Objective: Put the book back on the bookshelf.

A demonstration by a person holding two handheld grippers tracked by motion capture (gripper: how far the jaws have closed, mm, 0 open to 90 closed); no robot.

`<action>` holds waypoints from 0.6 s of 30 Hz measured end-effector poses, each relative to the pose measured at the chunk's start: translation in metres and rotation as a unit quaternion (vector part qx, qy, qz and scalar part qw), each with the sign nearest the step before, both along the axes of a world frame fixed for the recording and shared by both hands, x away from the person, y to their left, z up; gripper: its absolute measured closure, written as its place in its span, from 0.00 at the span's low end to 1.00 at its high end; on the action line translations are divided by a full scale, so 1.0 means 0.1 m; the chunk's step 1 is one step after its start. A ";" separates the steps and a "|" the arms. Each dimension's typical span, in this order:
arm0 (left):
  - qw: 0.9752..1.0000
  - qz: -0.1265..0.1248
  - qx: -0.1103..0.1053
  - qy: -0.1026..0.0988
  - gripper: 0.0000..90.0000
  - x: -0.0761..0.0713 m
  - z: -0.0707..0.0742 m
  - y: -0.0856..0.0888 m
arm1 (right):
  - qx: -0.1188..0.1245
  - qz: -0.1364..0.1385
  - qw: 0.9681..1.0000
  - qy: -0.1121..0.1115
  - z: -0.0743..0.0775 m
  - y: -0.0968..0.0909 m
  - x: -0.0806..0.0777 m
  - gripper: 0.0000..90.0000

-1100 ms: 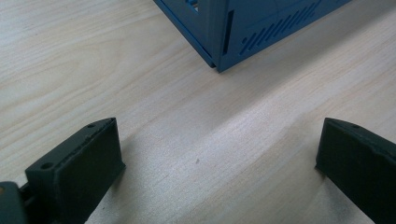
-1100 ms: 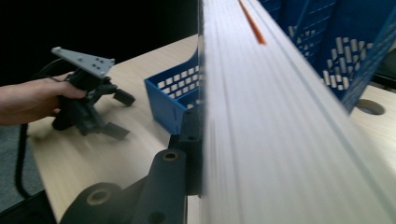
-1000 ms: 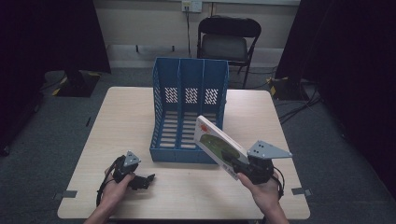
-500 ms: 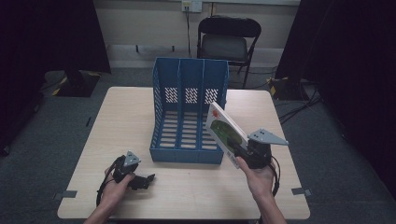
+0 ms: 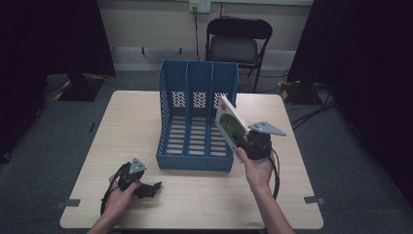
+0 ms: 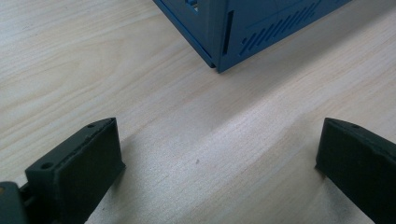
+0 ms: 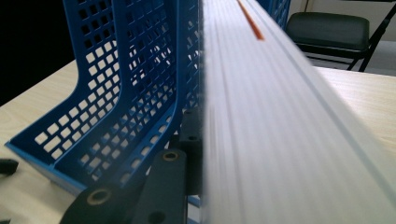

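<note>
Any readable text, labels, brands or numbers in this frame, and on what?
No text can be read.
Book held in the right gripper: green and red cover print, too small and blurred to read.
Blue file organizer: no label visible.
Wall outlet behind the folding chair: no legible marking.

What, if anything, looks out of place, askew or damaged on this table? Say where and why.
Nothing looks damaged or spilled. The blue file rack stands upright on the table. The one tilted thing is the book, held aslant in the air by the right gripper beside the rack's right side. The left gripper is open near the table's front.
</note>
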State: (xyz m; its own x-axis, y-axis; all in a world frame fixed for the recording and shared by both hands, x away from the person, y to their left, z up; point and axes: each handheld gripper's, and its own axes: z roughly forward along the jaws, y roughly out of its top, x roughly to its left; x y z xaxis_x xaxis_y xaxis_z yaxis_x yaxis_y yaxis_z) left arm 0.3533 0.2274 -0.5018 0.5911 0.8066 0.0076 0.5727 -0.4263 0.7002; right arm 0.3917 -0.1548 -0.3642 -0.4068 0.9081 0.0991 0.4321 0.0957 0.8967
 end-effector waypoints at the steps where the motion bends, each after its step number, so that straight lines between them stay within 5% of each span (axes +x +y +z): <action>1: 1.000 -0.001 0.001 0.000 0.00 0.00 0.00 0.00 | 0.001 -0.002 1.000 0.001 0.01 0.02 0.02 0.85; 18: 1.000 0.000 0.000 0.000 0.00 0.00 0.00 0.00 | 0.003 -0.054 0.998 0.012 -0.13 0.36 0.41 0.85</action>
